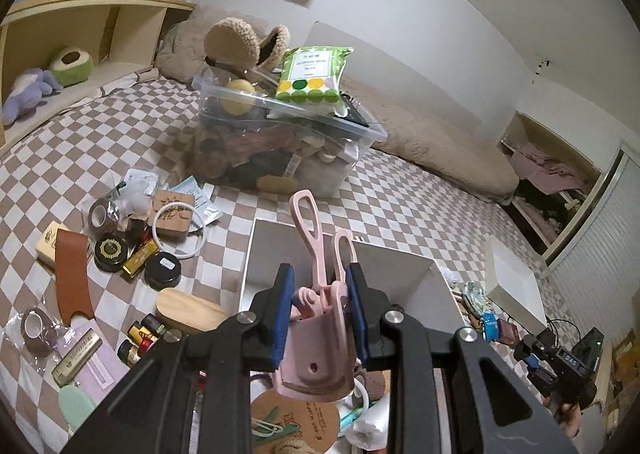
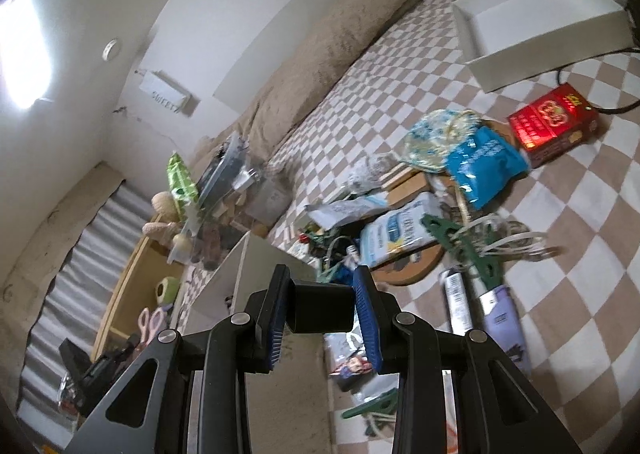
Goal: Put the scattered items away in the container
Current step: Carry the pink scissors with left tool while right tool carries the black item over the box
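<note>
My left gripper (image 1: pixel 320 274) is shut on pink scissors (image 1: pixel 320 254) that stand in a pink holder (image 1: pixel 312 370), handles pointing away from me. It hangs over the open white box (image 1: pixel 272 250), where a cork tag (image 1: pixel 296 422), a white roll and paper clips lie. The right wrist view shows my right gripper (image 2: pixel 322 274) shut on a small black block (image 2: pixel 322 308), beside the white box (image 2: pixel 248 266). The pink scissors (image 2: pixel 150 324) also show at the lower left of that view.
On the checked bedcover stands a full clear bin (image 1: pixel 280 158) with a green pack (image 1: pixel 312 74) on top. Tape rolls, black tins (image 1: pixel 162 270) and a brown strip (image 1: pixel 72 274) lie left. Right: white lid (image 2: pixel 540 14), red box (image 2: pixel 556 122), blue packet (image 2: pixel 484 162), green clip (image 2: pixel 464 250).
</note>
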`<state>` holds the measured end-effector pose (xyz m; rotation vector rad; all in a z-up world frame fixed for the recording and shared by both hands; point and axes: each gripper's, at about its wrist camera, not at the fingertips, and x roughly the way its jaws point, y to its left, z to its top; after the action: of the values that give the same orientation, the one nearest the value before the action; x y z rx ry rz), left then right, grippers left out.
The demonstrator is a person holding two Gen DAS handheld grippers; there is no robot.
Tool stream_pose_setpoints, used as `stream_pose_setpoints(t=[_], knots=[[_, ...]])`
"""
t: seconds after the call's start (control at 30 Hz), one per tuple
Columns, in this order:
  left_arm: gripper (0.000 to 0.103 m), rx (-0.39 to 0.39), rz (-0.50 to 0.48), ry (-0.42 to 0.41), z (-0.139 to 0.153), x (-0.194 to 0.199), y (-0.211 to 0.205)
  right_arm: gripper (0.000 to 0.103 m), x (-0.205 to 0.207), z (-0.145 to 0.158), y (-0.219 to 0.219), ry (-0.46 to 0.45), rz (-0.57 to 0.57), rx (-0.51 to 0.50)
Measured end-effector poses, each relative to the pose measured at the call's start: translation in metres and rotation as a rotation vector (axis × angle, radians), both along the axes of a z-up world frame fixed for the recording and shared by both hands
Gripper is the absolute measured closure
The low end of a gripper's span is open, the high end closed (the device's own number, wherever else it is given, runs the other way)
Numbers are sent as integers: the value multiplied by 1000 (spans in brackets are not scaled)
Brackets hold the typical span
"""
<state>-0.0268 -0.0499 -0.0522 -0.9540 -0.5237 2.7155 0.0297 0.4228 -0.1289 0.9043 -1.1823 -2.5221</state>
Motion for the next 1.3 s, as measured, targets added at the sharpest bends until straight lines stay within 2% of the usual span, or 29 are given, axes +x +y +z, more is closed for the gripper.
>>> stream_pose_setpoints(t=[0.23, 0.57, 0.77, 0.9, 0.93, 0.97, 1.0, 1.03, 1.3], knots=[[76, 6, 1, -55, -19, -10, 4, 70, 2, 11, -21, 41, 61, -21], [76, 4, -39, -107, -28, -37, 22, 70, 0, 36, -58, 119, 192, -62], [76, 10, 1, -133, -35, -43, 15, 70, -8, 42, -86, 125, 307, -149], [76, 10, 36, -161, -40, -45, 9, 70, -14, 48, -105, 119, 346, -119], [75, 10, 46, -166, -41, -46, 8, 70, -15, 51, -110, 119, 351, -95], [66, 11, 51, -169, -41, -45, 6, 70, -15, 54, -115, 120, 356, -73], [52, 14, 53, -163, -41, -44, 5, 70, -16, 57, -120, 124, 364, -53], [48, 18, 52, -155, -39, -43, 3, 70, -17, 59, -125, 125, 372, -34], [47, 0, 35, -110, -28, -33, -4, 70, -33, 69, -166, 96, 445, 62]])
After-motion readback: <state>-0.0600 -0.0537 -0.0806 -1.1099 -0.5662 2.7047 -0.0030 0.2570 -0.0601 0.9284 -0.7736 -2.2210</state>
